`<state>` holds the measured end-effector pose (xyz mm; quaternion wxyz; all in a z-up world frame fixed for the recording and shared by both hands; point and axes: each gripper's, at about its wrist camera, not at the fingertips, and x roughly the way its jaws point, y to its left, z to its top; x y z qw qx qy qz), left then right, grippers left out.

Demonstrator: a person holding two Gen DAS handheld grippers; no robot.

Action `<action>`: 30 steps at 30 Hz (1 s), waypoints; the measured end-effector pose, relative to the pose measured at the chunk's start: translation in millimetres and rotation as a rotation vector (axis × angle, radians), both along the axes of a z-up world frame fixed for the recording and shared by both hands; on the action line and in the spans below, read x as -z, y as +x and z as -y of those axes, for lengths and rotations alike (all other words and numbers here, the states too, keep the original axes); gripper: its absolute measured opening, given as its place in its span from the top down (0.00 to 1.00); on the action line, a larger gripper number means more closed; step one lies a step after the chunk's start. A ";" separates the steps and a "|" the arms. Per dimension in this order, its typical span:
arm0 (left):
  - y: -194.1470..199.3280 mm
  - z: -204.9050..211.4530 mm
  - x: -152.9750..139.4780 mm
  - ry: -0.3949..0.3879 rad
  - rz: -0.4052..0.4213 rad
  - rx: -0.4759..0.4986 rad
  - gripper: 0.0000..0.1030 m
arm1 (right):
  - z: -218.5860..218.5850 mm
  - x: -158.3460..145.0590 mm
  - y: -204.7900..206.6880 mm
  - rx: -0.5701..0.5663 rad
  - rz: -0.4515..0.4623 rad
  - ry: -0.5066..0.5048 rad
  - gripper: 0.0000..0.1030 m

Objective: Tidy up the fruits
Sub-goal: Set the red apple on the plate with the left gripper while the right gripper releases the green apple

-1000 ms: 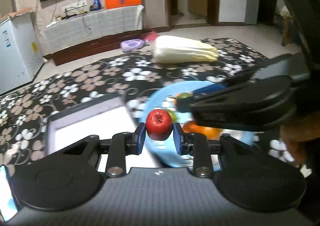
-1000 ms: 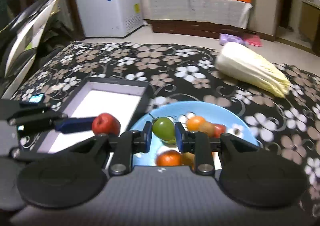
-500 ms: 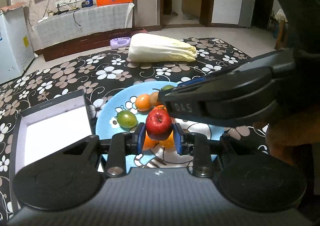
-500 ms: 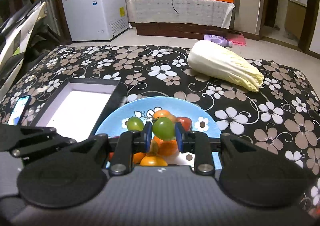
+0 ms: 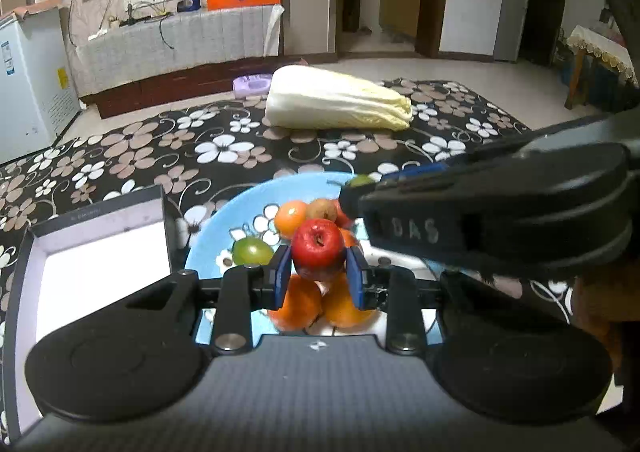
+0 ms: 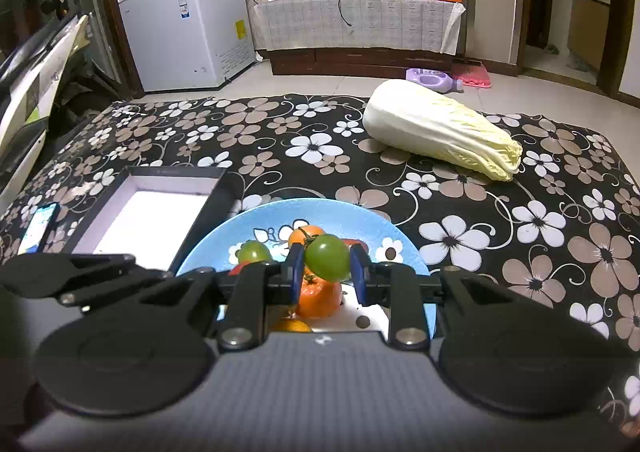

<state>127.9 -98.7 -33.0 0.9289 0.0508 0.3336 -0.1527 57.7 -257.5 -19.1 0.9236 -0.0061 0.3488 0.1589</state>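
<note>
The left gripper (image 5: pixel 319 277) points forward and down over the blue plate (image 5: pixel 224 224), its blue fingers (image 5: pixel 282 276) pinching a red apple-like fruit (image 5: pixel 318 252) from both sides, so that the fruit hangs clear above the pile. The right gripper (image 6: pixel 326 271) is angled downward in much the same way, just beside the left one; its fingers (image 6: pixel 295 268) clamp a green tomato (image 6: pixel 328 257) with a bit of stem at its top. In the left wrist view the right gripper crosses the picture from the right as a dark body, its tip over the far part of the plate. A bit of the person's hand (image 5: pixel 592 292) shows under it.

The plate rests on the worktop, which is covered by a black cloth with flowers (image 6: pixel 500 212). On the plate lie oranges (image 5: pixel 296 306), another green tomato (image 5: pixel 251 251) and more small fruits behind. Touching the plate's left edge stands an open black box with a white inside (image 6: pixel 156 212). Left of the box lies a phone (image 6: pixel 38 226) with its screen lit. A napa cabbage (image 6: pixel 440 130) lies on its side at the far part of the worktop, well apart from the plate.
</note>
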 end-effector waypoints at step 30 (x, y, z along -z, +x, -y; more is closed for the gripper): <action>-64.8 -33.7 -16.4 -0.029 0.007 -0.090 0.30 | 3.3 22.4 14.1 0.019 -0.075 0.058 0.72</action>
